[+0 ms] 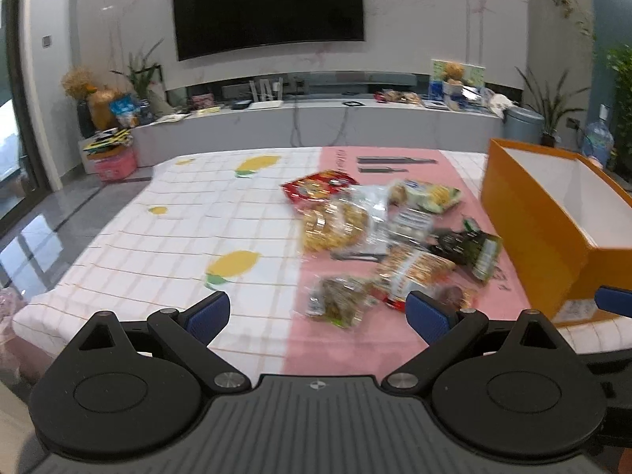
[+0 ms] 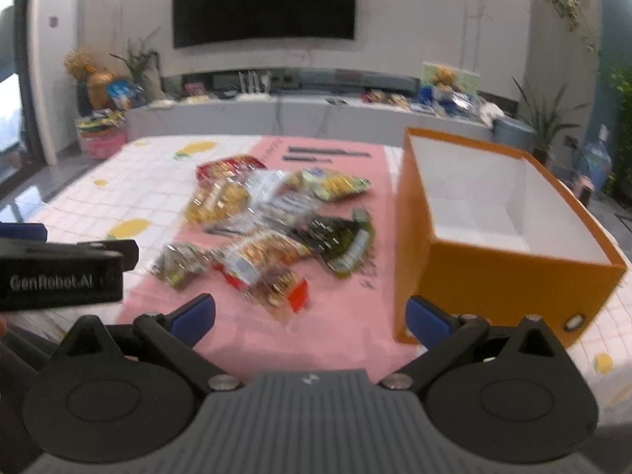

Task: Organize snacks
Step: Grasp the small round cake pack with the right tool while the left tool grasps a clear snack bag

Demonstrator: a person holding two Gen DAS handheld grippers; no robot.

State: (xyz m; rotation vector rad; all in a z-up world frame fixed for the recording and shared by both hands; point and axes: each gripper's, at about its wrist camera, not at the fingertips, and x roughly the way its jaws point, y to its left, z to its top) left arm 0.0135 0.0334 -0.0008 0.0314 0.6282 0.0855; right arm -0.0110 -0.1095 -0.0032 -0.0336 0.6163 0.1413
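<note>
Snack packets lie heaped on the pink strip of the tablecloth, just left of the open orange box. Left gripper hovers level before the heap, jaws spread wide, holding nothing. Right gripper, beside it, is likewise wide apart, its right finger near the box's corner.

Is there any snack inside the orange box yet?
No, the orange box shows only its bare white inside, and the snack packets all lie on the pink cloth beside it.
</note>
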